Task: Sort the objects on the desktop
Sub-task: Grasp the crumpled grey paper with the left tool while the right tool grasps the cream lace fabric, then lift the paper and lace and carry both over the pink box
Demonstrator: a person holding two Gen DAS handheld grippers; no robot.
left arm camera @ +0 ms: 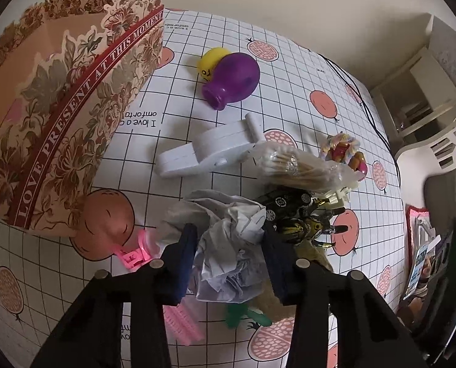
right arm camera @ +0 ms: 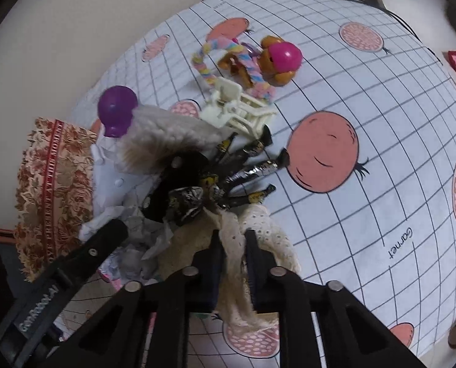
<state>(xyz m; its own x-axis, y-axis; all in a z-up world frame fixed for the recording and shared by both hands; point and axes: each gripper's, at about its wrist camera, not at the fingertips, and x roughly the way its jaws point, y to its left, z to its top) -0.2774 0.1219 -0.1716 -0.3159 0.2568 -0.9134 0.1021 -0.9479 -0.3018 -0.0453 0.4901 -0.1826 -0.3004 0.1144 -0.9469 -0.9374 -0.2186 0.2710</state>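
We saw the left gripper (left arm camera: 228,260) with its fingers pinching crumpled paper (left arm camera: 228,245) amid a clutter pile on the tabletop (left arm camera: 197,40), beside the floral box (left arm camera: 59,107), while the right gripper (right arm camera: 232,263) had its fingers clamped on a cream lace cloth (right arm camera: 243,245).

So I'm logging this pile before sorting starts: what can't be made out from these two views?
- Inside of the floral box: left wrist view, hidden by its own wall.
- Green object: left wrist view, mostly covered by the crumpled paper in the left gripper.
- Pink comb: largely behind that gripper's body.
- Lace cloth in the right gripper: its lower end is hidden behind the gripper.
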